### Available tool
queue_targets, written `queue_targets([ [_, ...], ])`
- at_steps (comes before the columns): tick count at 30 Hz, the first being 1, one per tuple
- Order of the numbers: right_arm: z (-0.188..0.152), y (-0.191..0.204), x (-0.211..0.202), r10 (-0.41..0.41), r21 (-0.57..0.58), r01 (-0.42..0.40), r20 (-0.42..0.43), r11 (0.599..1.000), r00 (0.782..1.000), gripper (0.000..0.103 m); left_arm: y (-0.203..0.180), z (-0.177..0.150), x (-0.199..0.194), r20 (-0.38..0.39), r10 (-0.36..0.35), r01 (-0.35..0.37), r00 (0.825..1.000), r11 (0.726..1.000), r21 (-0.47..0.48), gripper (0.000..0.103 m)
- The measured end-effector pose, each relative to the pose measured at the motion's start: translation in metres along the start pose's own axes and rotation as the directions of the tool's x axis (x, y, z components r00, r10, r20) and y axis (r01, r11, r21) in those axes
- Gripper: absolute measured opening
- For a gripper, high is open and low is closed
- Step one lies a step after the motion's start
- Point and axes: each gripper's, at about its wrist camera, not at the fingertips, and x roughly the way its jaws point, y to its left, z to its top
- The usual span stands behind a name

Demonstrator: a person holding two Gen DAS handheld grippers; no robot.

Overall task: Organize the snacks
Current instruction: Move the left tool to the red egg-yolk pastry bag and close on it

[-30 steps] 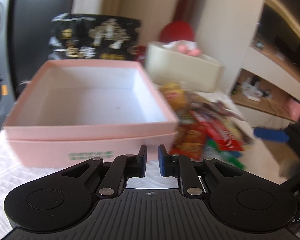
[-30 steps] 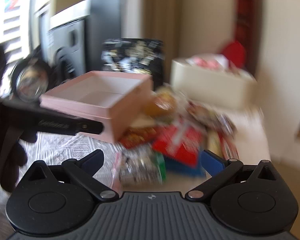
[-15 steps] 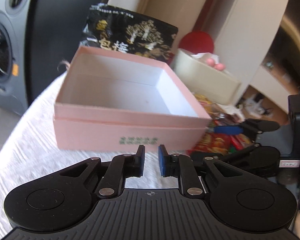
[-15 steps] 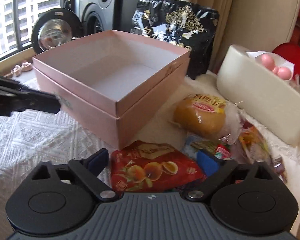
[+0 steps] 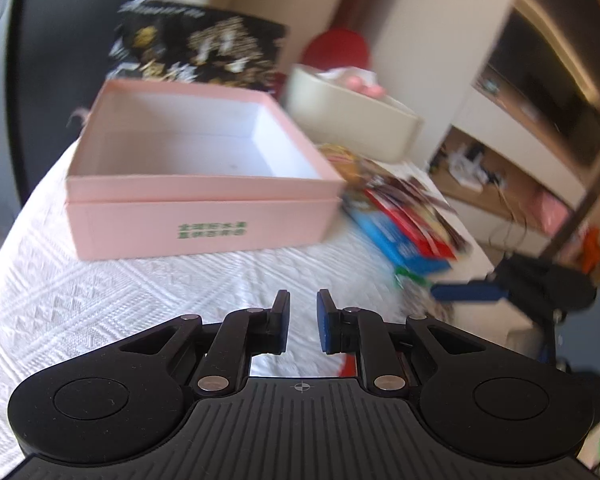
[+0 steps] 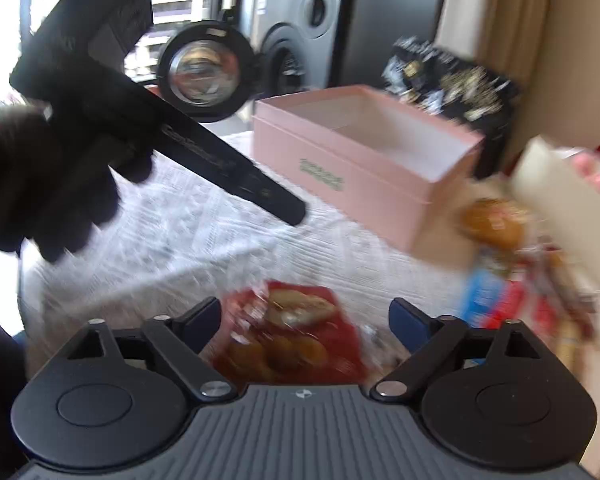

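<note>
An empty pink box (image 5: 196, 184) stands on the white cloth; it also shows in the right wrist view (image 6: 364, 164). A pile of snack packets (image 5: 400, 216) lies to its right. My left gripper (image 5: 302, 320) is nearly shut with nothing between its fingers, hovering over the cloth in front of the box. My right gripper (image 6: 304, 316) is open, and a red snack packet (image 6: 296, 332) lies between and below its fingers. A round bun packet (image 6: 492, 224) and a blue-red packet (image 6: 496, 300) lie to the right. The view is blurred.
A black patterned bag (image 5: 204, 48) stands behind the box. A cream tub (image 5: 352, 116) with pink items sits at back right. A washing machine (image 6: 300, 32) is beyond the table. The left gripper body (image 6: 220, 160) crosses the right wrist view.
Both grippers have pulled back from the box. The right gripper has swung left and the red packet now lies between its open fingers, further from the box.
</note>
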Motion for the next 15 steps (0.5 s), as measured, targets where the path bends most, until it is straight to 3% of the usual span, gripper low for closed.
queue_targets([
  [4,-0.026,-0.02,-0.011,-0.143,0.085,0.147,-0.058,0.985,0.988,0.095,-0.033,-0.01,-0.005,-0.026,-0.038,0.041,0.999,0.988,0.15,0.017],
  [7,-0.048,-0.033,-0.018,-0.314,0.143,0.326,-0.1,0.934,0.944,0.097,-0.059,-0.018,-0.002,-0.062,-0.066,0.08,0.996,0.964,0.254,0.017],
  [10,-0.063,-0.054,-0.029,-0.326,0.302,0.354,-0.138,0.885,0.935,0.098,-0.082,-0.029,0.003,-0.089,-0.013,0.042,0.996,0.942,0.332,0.019],
  [13,-0.079,-0.066,-0.035,-0.286,0.445,0.326,-0.156,0.834,0.945,0.098,-0.102,-0.045,0.012,-0.112,0.069,-0.012,0.991,0.894,0.448,0.021],
  [15,-0.087,-0.072,-0.038,-0.268,0.515,0.304,-0.145,0.801,0.952,0.1,-0.109,-0.051,0.013,-0.103,0.082,-0.021,0.991,0.869,0.494,0.03],
])
